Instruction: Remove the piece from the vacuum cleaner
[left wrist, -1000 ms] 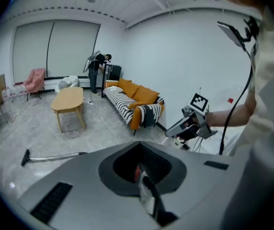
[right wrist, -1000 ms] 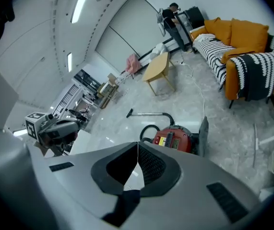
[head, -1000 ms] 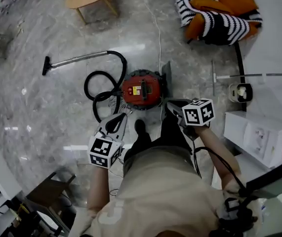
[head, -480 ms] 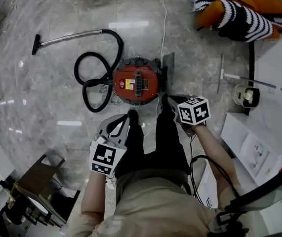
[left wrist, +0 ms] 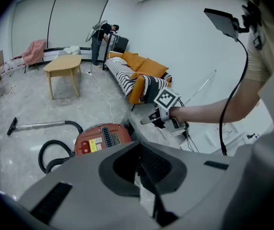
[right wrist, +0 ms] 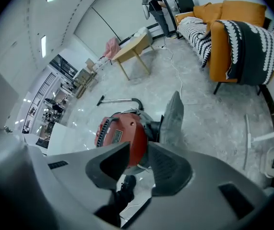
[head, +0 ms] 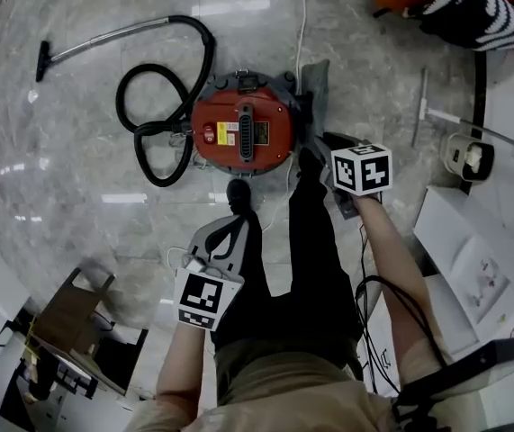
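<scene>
As the right gripper (right wrist: 137,147) nears the vacuum cleaner (head: 241,133), its empty jaws part.

Hose coil (head: 119,106) and grey panel (head: 318,88) flanking vacuum cleaner (head: 241,133), bare floor (head: 85,214) beyond.

The head view looks steeply down on the vacuum (head: 241,133) from high above. The left gripper view and right gripper view look from lower and nearer, sharing vacuum and sofa (left wrist: 141,75).

Living-room set in a large, bright hall
Orange sofa (right wrist: 232,13) with striped throw (right wrist: 252,47), wooden coffee table (left wrist: 64,63), polished marble floor (head: 58,196), bare white walls (left wrist: 175,42)
</scene>
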`<state>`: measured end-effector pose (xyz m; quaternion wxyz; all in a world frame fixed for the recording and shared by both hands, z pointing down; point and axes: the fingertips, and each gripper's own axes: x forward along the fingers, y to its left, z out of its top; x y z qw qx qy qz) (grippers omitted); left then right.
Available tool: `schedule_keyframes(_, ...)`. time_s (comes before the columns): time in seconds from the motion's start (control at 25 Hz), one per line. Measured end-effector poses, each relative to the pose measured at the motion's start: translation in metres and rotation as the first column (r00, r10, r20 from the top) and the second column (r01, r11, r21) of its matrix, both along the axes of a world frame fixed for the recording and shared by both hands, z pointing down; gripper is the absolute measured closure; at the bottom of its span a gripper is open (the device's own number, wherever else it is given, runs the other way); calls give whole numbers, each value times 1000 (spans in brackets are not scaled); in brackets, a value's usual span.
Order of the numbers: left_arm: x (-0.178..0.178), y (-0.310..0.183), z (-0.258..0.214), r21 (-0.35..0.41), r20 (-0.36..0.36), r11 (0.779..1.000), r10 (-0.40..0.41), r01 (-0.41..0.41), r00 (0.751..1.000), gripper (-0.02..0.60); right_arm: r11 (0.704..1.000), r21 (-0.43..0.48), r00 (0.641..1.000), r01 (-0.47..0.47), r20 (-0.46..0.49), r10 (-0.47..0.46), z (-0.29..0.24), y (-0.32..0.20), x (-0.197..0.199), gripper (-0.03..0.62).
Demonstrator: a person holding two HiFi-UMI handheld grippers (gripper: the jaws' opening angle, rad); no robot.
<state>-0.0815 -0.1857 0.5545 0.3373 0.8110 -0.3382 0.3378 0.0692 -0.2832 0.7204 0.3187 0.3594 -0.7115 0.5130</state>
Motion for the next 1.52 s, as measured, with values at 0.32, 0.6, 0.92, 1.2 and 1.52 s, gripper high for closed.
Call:
schedule_keyframes(0.32, -8, 18, 44, -56, -17, 997, -48, 47, 999, 584, 1000, -8, 993, -31, -113, 29, 54, -30, 20, 364)
schedule_keyframes(0.6, -9, 28, 61, -99, -37, 993, -67, 63, 997, 584, 999, -34, 976, 29, -214, -36, 93, -44, 15, 364)
schedule_keyframes(0.92, -12, 25, 70, -119, -50, 990, -83, 77, 995, 584, 995, -66, 963, 72, -256, -86, 112, -41, 14, 365)
schedule_keyframes(1.2, -9, 20, 71, -120, -62, 990, -77, 69, 995, 584, 991, -106, 967, 81, -234, -104, 119, -34, 27, 455)
schedule_keyframes(1.52, -9, 21, 79, -135, -61, 988, -76, 67, 995, 584, 989, -74, 959, 124, -247, -139, 123, -34, 29, 485)
